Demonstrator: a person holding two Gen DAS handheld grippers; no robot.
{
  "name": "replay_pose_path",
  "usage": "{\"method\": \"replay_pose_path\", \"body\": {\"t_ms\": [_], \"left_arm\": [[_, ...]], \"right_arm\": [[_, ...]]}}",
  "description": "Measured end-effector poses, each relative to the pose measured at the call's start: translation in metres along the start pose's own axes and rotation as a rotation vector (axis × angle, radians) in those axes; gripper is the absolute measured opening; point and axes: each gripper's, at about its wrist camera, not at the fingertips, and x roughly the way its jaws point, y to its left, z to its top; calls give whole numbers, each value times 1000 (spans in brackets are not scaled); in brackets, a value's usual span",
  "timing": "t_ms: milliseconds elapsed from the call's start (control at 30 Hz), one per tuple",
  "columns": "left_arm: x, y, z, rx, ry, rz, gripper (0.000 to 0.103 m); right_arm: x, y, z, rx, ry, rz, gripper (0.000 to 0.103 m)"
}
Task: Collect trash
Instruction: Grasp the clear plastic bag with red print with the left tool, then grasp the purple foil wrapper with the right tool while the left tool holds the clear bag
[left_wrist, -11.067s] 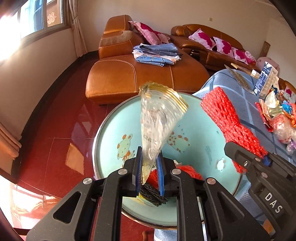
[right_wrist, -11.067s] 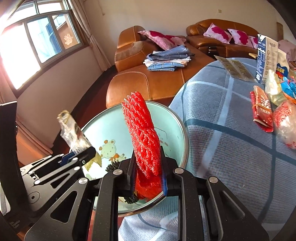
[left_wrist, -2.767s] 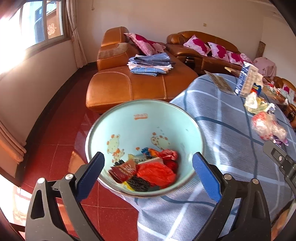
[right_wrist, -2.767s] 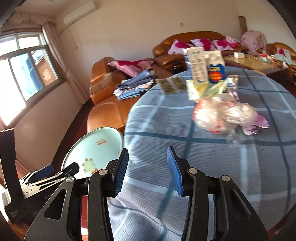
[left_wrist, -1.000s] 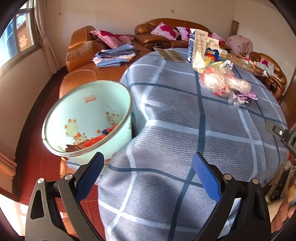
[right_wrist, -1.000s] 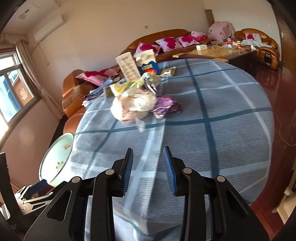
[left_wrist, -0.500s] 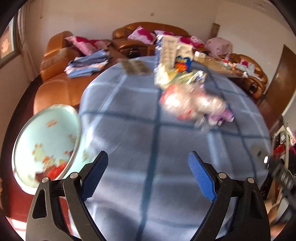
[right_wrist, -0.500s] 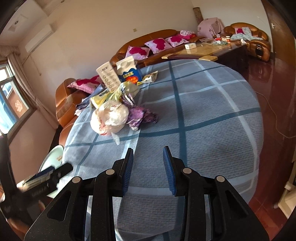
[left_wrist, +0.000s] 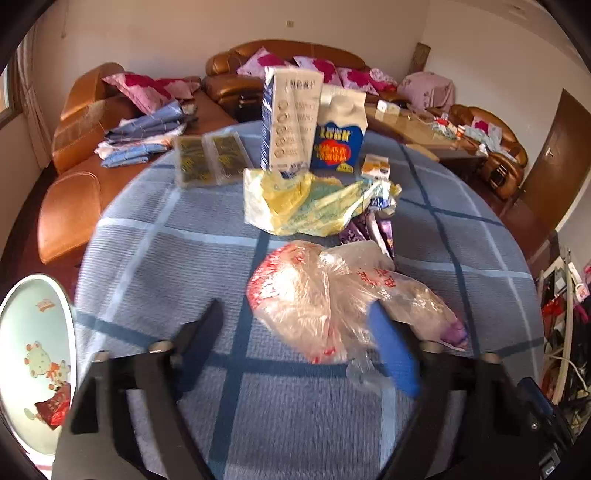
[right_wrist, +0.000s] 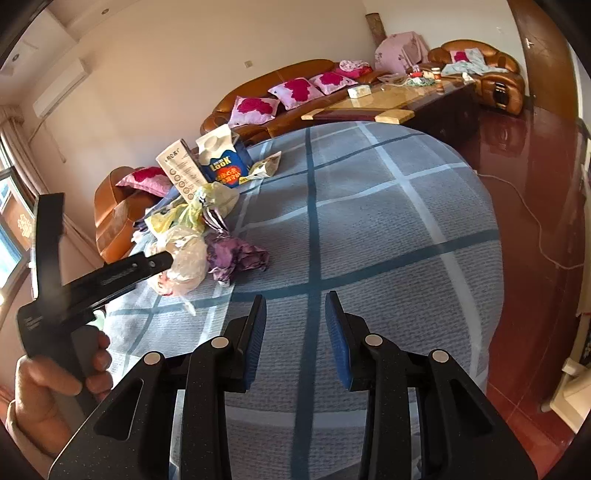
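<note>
A crumpled clear plastic bag with red print (left_wrist: 317, 295) lies on the blue checked tablecloth (left_wrist: 177, 258). My left gripper (left_wrist: 295, 314) is open around the bag's near end, its right pad against the plastic. Behind the bag lie a yellow plastic bag (left_wrist: 306, 203) and a purple wrapper (left_wrist: 373, 229). The pale green basin (left_wrist: 33, 354) with trash in it stands low at the left. My right gripper (right_wrist: 295, 314) is open and empty over bare cloth; the clear bag (right_wrist: 184, 258) and the purple wrapper (right_wrist: 236, 256) lie to its left.
A tall white carton (left_wrist: 290, 118), a blue milk carton (left_wrist: 338, 136), a small carton (left_wrist: 375, 168) and two flat packets (left_wrist: 208, 158) stand at the table's far side. Brown sofas (left_wrist: 74, 122) and a coffee table (right_wrist: 373, 105) lie beyond.
My left gripper swung right from the basin and moved forward, so the clear bag now sits between its jaws. My right gripper drifted slightly over the cloth, still open.
</note>
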Motion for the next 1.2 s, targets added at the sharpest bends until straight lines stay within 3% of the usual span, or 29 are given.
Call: {"method": "replay_pose_path", "body": {"t_ms": [67,167,400,433,567,700,767,900,1200], "left_arm": [[9,3,-4,-4,28,1,41],[9,13,-12,-25,34,-29,32],[-35,43,-17,-38,-57,51,31],[-41,48,-18,-38,-67,64,31],[-58,64,-21,-43,-80,109,31],[-64,74,-26,-53,-75,126,31],[-66,78,-30,-60,-72,128,31],[-65,80,-37,-63,-64,126,31],[-75,65,-47,-31,-85,133,31]], "right_arm": [[1,-3,2,5,-1,-3,34],[3,-5,7,2,-4,-5,34],[23,19,36,-40,-3,50,35],[30,27,42,-59,-1,68,39],[63,56,56,-122,67,119,50],[104,77,58,-209,168,83,54],[119,74,53,-194,236,70,38],[108,69,48,-170,218,104,18],[44,64,26,-93,141,179,13]]}}
